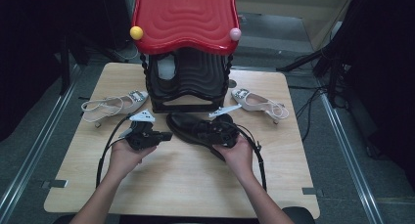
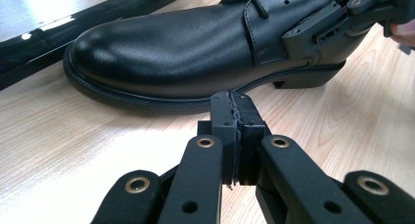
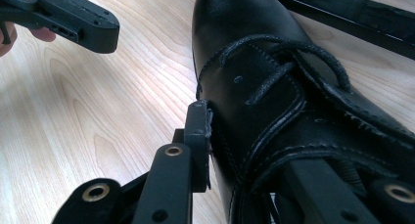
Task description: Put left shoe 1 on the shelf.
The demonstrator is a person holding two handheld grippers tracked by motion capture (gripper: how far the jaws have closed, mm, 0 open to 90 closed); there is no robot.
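Wooden table point(image 1: 186, 185) carries a red-topped black rack point(image 1: 188, 53) at its far edge, with a pale sandal point(image 1: 113, 105) on either side. Just before the rack lies the black shoe point(image 1: 188, 126) — my right gripper point(image 3: 244, 136) grasps its side, one jaw inside. My left gripper point(image 2: 235, 116) sits clenched and empty, just beside the toe.

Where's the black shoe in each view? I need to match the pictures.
High view: black shoe at table centre, before the rack.
Left gripper view: across the top, toe left.
Right gripper view: centre to right, toe up.
Shared landmark: the laces.
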